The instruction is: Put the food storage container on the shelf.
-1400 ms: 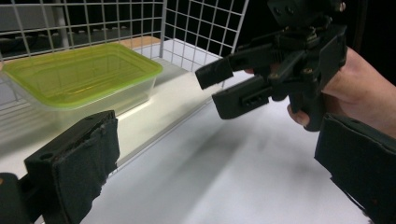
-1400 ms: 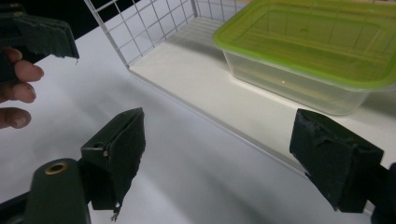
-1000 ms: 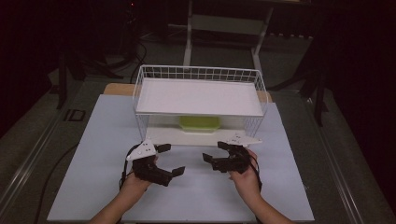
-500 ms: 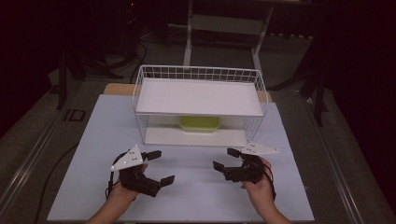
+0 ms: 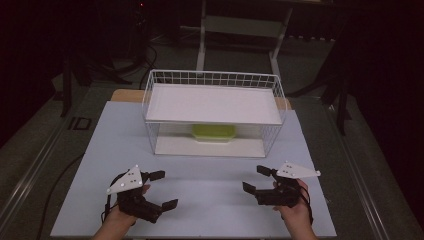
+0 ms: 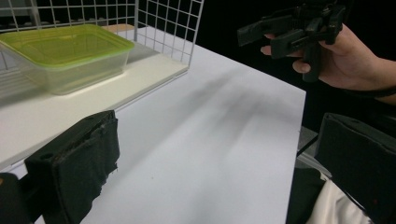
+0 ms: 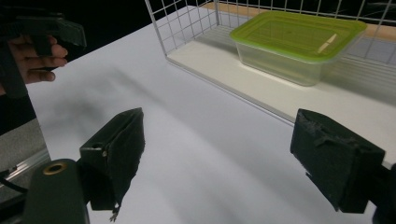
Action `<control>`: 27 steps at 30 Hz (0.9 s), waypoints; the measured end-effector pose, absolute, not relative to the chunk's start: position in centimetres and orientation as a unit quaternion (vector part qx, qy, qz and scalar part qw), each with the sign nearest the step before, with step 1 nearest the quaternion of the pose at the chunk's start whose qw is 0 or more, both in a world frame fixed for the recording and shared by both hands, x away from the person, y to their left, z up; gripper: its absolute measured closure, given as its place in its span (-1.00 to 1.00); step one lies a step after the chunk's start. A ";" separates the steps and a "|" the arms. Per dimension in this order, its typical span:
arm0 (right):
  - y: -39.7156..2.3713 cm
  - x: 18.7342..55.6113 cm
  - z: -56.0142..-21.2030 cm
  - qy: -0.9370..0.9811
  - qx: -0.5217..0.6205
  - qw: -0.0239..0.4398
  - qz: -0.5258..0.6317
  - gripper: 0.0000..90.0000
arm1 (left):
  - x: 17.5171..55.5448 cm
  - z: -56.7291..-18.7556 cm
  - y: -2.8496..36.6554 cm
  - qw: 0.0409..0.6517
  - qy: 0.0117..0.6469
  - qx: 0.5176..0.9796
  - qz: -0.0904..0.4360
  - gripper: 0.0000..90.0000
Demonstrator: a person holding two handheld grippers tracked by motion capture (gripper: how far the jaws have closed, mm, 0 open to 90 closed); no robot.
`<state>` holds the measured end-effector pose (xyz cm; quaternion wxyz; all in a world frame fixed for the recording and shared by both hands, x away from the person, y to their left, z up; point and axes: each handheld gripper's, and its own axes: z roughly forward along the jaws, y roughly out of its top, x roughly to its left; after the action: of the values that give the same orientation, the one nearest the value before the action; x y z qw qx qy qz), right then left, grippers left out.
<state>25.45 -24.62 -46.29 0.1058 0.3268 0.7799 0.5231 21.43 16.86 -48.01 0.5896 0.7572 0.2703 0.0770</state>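
Two pairs of tongs hover low over the near edge of a white desk (image 5: 125, 135), each held in a person's hand, both with jaws spread wide and gripping nothing. The left tongs (image 5: 163, 189) sit at the near left corner, the right tongs (image 5: 256, 178) at the near right.

The lidded container (image 5: 214, 132), clear-walled with a green lid, rests on the bottom shelf of a white wire rack (image 5: 150, 95) that stands at the middle of the desk. It lies under the rack's upper shelf, just inside the open front, a little right of the rack's centre. Its long axis runs side to side, parallel to the rack's front edge.

From both tongs the container is well apart, ahead and inward: forward-right of the left pair, forward-left of the right pair. Judging by the offset, the right tongs look slightly nearer, though the difference is small. Any reach would likely have to go in low and level through the rack's front, beneath the upper shelf.
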 end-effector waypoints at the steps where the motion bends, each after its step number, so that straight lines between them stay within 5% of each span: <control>1: -24.8 25.3 -46.3 0.781 0.326 0.105 0.523 -0.61 | 21.3 -48.0 17.0 0.588 0.270 0.759 0.079 -0.99; 27: -27.0 24.0 -49.0 0.794 0.304 0.103 0.516 -0.62 | 19.5 -49.7 17.6 0.587 0.271 0.757 0.094 -0.99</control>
<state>24.03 -27.00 -49.01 0.1028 0.3041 0.7940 0.5163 19.47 17.56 -49.70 0.5874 0.7566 0.2712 0.0942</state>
